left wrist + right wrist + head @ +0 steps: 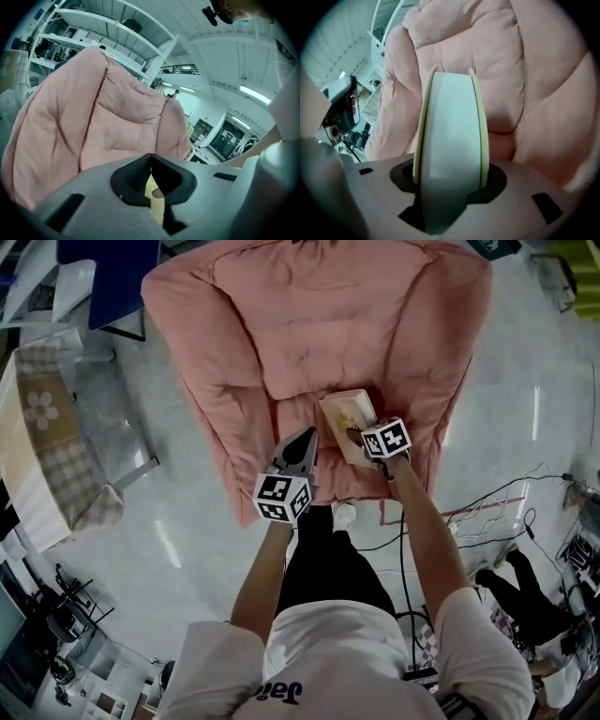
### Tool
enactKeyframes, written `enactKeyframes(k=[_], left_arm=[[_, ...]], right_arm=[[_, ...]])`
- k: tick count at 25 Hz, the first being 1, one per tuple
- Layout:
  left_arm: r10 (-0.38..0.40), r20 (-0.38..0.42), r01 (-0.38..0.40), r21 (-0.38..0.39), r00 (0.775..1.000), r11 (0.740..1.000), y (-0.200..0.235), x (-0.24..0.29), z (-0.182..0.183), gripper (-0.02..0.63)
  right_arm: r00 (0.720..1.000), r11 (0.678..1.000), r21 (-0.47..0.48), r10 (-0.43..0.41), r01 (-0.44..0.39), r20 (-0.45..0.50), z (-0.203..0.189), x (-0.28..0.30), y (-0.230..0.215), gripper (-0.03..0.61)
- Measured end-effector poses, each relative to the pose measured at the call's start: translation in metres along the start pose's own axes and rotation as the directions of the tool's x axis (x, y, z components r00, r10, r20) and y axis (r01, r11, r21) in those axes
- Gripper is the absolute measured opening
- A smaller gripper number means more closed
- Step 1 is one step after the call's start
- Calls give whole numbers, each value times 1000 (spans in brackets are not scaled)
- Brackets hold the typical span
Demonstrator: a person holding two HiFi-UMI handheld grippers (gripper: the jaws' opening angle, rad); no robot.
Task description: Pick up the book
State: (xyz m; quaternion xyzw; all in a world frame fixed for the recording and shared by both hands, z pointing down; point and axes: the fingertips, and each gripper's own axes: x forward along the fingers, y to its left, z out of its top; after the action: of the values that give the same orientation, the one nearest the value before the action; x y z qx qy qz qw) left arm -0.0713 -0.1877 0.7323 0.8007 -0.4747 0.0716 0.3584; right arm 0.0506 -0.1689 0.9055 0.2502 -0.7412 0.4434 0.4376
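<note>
The book (344, 421) is in the right hand-held gripper (356, 436), over the front of the pink cushioned armchair's (281, 315) seat, roughly one o'clock from the middle of the head view. Whether its lower edge touches the cushion, I can't tell from here.

Over to the right gripper view: the book (452, 136) stands edge-on to the camera, pale page block facing us and a cream cover on either side. The right hand-held gripper (451, 176) has one jaw pressed against each cover, a solid grip across the book's thickness. The pink armchair (534, 70) fills everything behind it.

At about seven o'clock from the book sits the left hand-held gripper (303, 441), nose aimed up the picture toward the seat and close beside the book without touching it. In its own view the left hand-held gripper (150, 160) has its dark pads meeting at the tips, pinched together with nothing held, and a sliver of yellow shows below them. The armchair's back (93, 112) rises at ten o'clock, with white shelving (108, 28) beyond it.

Further out, the person's shoe (344, 515) rests on the shiny floor (178, 549) at six o'clock from the book, black cables (492, 507) trail off at four o'clock, and a chequered cloth (47, 427) lies at nine o'clock by the frame edge.
</note>
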Motion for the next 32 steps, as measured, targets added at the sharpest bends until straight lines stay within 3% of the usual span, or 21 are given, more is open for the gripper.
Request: enactKeyframes(k=[7,15,24,32], left_arm=[[6,48,-6,-7,999,1000,-27,-32,22,15],[39,116,-43,31,992,999,-73,-75,56,15],[35,210,-68,155,977,985,-158,-133,102,15],[22,299,-93,226,954,970,-224,-193,139,15]], right_arm=[[977,999,33,18,-26,212,21,-79,33,227],[888,998,65,-43,15,459,28,-198,70,225],[707,988,55,-140,142,693,23,-338,133,224],[521,952,29,-192,304,832,-1,-451,191,222]])
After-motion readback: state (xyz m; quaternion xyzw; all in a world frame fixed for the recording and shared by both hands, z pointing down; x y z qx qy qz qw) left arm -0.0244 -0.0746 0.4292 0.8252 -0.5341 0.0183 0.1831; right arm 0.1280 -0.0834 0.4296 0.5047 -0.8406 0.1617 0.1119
